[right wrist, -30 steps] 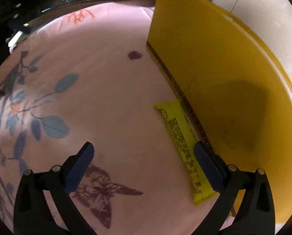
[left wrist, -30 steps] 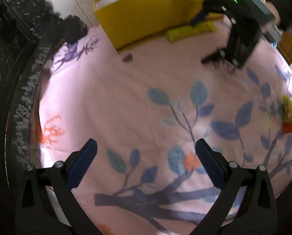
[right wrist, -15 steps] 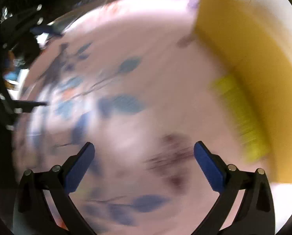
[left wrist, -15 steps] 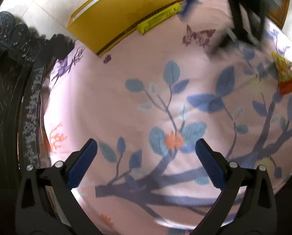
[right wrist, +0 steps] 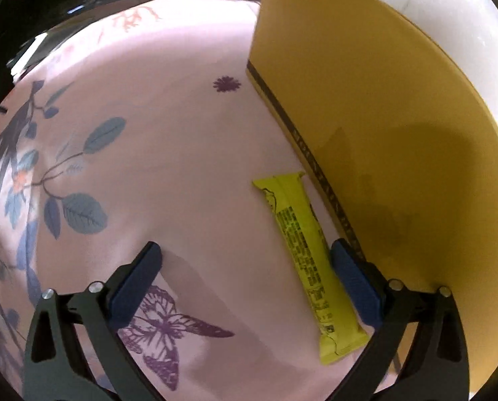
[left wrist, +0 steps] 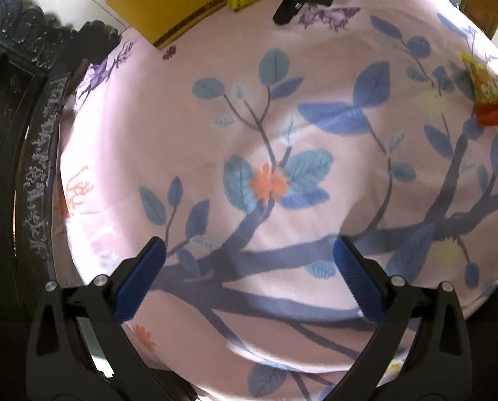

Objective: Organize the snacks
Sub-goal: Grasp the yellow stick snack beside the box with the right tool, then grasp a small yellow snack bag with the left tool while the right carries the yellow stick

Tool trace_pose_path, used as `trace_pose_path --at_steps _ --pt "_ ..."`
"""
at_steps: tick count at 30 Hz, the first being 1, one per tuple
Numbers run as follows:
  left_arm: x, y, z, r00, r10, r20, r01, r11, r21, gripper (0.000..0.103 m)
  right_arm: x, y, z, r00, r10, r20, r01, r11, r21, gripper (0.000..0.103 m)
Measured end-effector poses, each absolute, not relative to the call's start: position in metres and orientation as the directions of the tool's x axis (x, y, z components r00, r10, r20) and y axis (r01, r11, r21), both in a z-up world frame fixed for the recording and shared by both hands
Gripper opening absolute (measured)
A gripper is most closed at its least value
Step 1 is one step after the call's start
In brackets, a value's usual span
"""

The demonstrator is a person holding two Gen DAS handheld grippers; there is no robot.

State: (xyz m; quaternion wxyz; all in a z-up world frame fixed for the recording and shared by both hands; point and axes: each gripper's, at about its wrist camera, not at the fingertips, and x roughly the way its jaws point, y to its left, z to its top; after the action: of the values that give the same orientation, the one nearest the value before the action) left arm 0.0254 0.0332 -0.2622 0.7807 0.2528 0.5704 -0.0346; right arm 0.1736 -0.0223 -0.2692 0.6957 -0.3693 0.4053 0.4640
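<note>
Yellow snack bar (right wrist: 307, 260) lies ungrasped beside the box (right wrist: 382, 133); right gripper (right wrist: 245, 274) closing around it, orange packet (left wrist: 489, 97) waits at three o'clock.

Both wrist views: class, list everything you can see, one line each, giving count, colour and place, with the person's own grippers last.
Snack bar: one, yellow wrapper, flat on the cloth alongside the box.
Box: one, yellow, at the cloth's edge.
Snack packet: one, yellow and red, far right of the left wrist view.
Floral cloth: one, pink with blue leaves, covering the surface.
Carved furniture: dark, bordering the cloth.
Left gripper: black with blue pads, open, empty.
Right gripper: same colours, jaws closing around the bar, not yet gripping.
</note>
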Motion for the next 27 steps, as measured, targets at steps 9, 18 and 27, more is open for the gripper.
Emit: trace_pose_path --at_steps 9,18,27 --pt "0.032 0.027 -0.248 0.392 0.15 -0.908 0.352 0.887 0.299 0.101 0.167 -0.048 -0.267 0.0 0.297 -0.955 -0.878 0.457 0.142 0.021" --pt "0.033 0.0 -0.237 0.434 -0.021 -0.901 0.428 0.884 0.186 0.101 0.133 -0.146 -0.239 0.082 0.453 -0.888 -0.532 0.773 0.346 0.02" --pt "0.032 -0.113 -0.242 0.393 -0.277 -0.877 0.681 0.728 0.075 0.101 0.031 -0.269 -0.187 0.405 0.379 -0.832 -0.048 0.918 0.394 0.02"
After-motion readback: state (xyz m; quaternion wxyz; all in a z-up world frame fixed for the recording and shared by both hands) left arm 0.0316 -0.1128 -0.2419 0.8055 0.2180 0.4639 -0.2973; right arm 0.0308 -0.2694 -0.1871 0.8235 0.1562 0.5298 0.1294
